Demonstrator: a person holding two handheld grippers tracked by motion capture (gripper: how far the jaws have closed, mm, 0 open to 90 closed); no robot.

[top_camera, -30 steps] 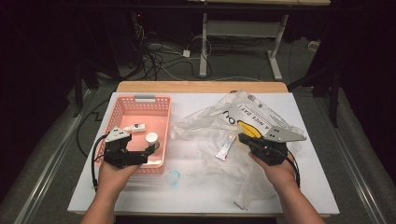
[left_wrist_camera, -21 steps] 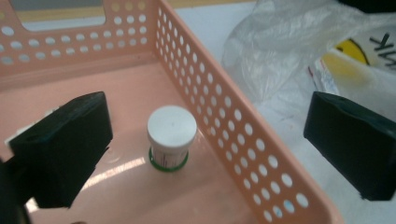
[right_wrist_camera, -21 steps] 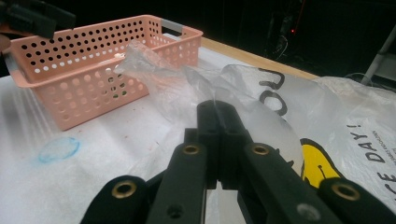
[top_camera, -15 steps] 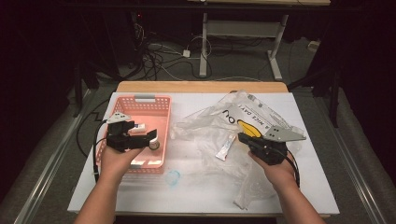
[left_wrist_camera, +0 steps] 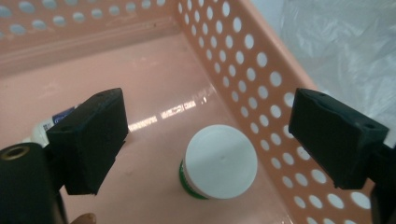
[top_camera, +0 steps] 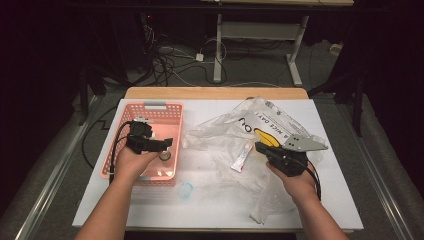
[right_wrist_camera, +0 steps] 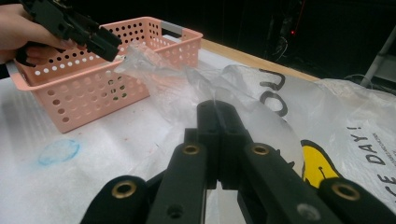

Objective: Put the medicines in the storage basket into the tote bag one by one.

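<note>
A pink perforated basket (top_camera: 150,106) stands on the left of the white table. In it lies a small jar with a white lid and green body (top_camera: 164,156) (left_wrist_camera: 219,161), close to the right wall (left_wrist_camera: 243,60). My left gripper (top_camera: 167,147) (left_wrist_camera: 210,135) hovers over the jar, open; its jaws have just been closing a little, with the jar below and between them, untouched. My right gripper (top_camera: 259,147) (right_wrist_camera: 217,109) is shut, pinching the edge of a clear plastic bag (top_camera: 235,130) (right_wrist_camera: 243,93) that tents up from its tips.
A white tube with a blue label (left_wrist_camera: 46,126) lies on the basket floor behind the left jaw. A white sachet (top_camera: 242,156) rests on the crumpled bag. A blue ring mark (top_camera: 186,190) sits on the table in front of the basket.
My left hand has moved away from the person, farther over the basket and up to the jar. The right hand and the bag have stayed put.
</note>
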